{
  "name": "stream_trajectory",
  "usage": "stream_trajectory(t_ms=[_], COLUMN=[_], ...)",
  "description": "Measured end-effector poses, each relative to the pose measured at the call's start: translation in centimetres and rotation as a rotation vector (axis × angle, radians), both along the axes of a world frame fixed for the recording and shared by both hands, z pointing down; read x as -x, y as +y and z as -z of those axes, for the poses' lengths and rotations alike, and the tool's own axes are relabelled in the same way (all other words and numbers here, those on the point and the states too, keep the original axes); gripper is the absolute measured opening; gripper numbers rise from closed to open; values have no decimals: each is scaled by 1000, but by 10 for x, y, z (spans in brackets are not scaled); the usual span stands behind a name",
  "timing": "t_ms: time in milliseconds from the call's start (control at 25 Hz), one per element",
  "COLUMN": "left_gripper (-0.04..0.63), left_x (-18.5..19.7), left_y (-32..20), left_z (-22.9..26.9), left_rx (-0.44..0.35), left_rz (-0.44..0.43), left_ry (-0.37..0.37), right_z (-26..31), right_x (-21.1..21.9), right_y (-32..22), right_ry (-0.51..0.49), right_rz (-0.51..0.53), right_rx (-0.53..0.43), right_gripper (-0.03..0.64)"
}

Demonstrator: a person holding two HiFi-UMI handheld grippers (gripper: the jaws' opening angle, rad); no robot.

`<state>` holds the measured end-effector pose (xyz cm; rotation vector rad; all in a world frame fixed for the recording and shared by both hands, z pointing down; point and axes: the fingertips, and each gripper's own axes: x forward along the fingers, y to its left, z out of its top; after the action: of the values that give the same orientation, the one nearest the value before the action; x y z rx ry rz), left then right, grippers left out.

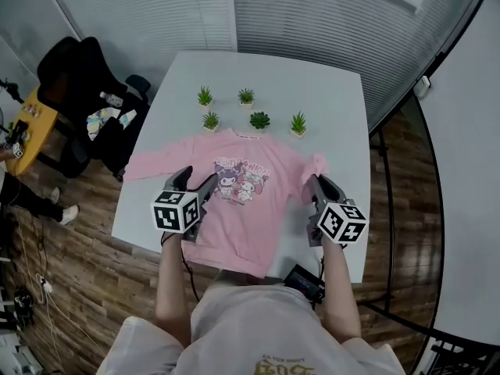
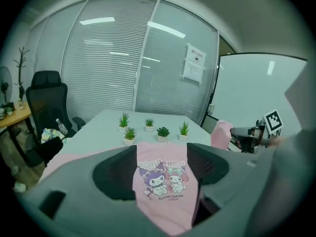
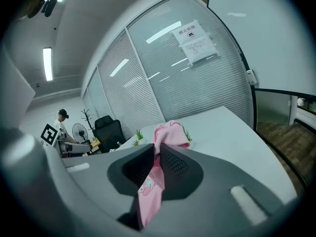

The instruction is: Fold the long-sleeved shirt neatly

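The long-sleeved shirt (image 1: 242,217) is pale pink and lies front up on the white bench (image 1: 336,100). Its collar is on the far side and its hem is at the near edge. The chest carries a print of two cartoon figures, one purple and one pink, with lettering above and below them.

The left sleeve (image 1: 152,165) lies flat, stretched out to the left of the left gripper (image 1: 199,180) as far as the bench's edge. That gripper hangs over the shirt's left side, just inside the armhole. It is released, with the jaws standing wide apart and no cloth pinched between them. In the left gripper view the printed chest lies under and ahead of the gap.

The body of the shirt spreads smooth between the two grippers.

The right gripper (image 1: 316,182) sits at the shirt's right edge, clenched on the right sleeve (image 1: 316,164). In the right gripper view a strip of pink cloth is nipped between the pads. It rises past the tips as a rumpled bunch and hangs down behind them.

Ahead of both grippers, just beyond the collar, stand five small potted plants (image 1: 259,120).
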<state>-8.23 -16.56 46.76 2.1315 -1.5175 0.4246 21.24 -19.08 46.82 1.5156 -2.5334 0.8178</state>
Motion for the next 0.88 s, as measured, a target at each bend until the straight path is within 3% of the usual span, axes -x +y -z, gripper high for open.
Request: stream_trajectory(t_ms=[400, 600, 880], left_gripper=[316, 316, 319], left_x=[75, 98, 116], left_y=[-3, -12, -28], left_z=[-21, -30, -49], left_rx=[16, 23, 45], left_rz=[27, -5, -24], left_ry=[38, 35, 88], right_z=[-8, -9, -11], right_x=[73, 101, 144], right_y=[-17, -30, -47], right_ry=[43, 81, 101], right_rz=[20, 20, 15], right_rx=[21, 24, 21], right_gripper=[48, 48, 49])
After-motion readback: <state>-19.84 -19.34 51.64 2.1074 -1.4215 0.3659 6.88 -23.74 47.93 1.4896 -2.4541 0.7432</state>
